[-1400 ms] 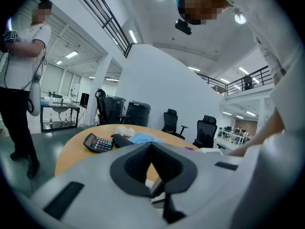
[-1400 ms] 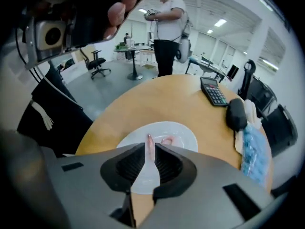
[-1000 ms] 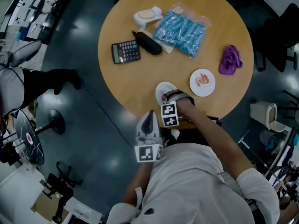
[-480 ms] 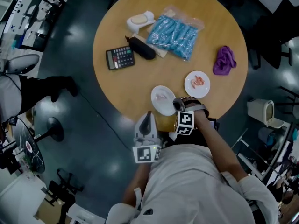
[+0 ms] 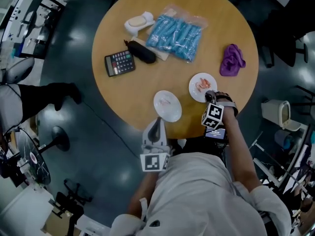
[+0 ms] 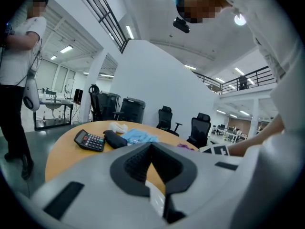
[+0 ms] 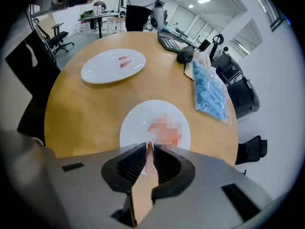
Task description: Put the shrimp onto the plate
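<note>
Carrying looks like the step in hand: the right gripper, whose jaws have just been closing, is clamped on a pink shrimp above the plate, which holds other pink pieces. Next it likely needs lowering and releasing there. The left gripper is closed, empty, beside the bench

A broad band of bare desk lay open across the middle. At the far side, a calculator, black pouch and blue packet crowded together, with a purple cloth far right. The left plate and right plate took the near edge, a narrow gap between them.
</note>
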Demonstrator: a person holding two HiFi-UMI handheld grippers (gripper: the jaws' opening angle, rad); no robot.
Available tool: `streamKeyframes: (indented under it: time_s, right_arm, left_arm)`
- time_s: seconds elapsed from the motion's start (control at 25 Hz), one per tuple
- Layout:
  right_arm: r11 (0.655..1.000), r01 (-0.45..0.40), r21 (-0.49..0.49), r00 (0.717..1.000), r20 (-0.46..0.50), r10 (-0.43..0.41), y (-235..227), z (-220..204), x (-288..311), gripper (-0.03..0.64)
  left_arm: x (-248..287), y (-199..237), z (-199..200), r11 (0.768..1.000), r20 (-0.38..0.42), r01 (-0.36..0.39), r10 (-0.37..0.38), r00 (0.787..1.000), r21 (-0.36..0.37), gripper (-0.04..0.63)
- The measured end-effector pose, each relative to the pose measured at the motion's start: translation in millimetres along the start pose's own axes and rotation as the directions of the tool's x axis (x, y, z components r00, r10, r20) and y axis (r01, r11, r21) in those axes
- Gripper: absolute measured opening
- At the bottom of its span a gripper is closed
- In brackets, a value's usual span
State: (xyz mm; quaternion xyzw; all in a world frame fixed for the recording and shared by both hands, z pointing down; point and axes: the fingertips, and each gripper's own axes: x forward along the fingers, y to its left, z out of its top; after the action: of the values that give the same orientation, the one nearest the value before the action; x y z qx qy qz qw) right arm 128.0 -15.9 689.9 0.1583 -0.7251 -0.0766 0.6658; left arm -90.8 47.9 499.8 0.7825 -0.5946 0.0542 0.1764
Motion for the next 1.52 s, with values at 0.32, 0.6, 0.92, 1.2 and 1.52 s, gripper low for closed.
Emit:
streamKeyframes:
  time_s: [0.32, 0.6, 0.92, 1.2, 1.52]
  right_arm:
    - [1.0, -0.004, 0.01, 1.0, 0.03, 0.004, -8.3, -8.1, 5.0, 0.063]
    - [0.991, -0.009, 0.133, 0.985, 0.172, -0.014, 0.6, 24.1, -29.2, 0.061]
    - [0.934, -0.255, 0.25, 0.928, 0.335, 0.164, 52.3, 151.9, -34.2, 0.061]
    - [0.953, -0.208, 0.22, 0.965, 0.205, 0.163, 56.5, 177.2, 1.2, 0.061]
    - [0.953, -0.229, 0.196, 0.967, 0.158, 0.2, 65.4, 183.0, 16.3, 0.061]
  left_arm:
    - [1.7, -7.3, -4.0, 1.0, -0.013, -0.011, 0.012, 1.0, 0.003, 0.008]
    - [6.1, -6.5, 1.3, 1.0, 0.014, -0.026, 0.027, 1.0, -0.011, 0.008]
    - [-4.1, 7.7, 5.0, 0.998, 0.033, -0.053, 0.053, 0.998, -0.021, 0.008]
    - [-14.8, 17.8, 0.2, 0.998, 0.03, -0.056, 0.057, 0.998, -0.027, 0.008]
    - [-23.0, 31.4, -4.3, 0.997, 0.023, -0.062, 0.063, 0.998, -0.05, 0.008]
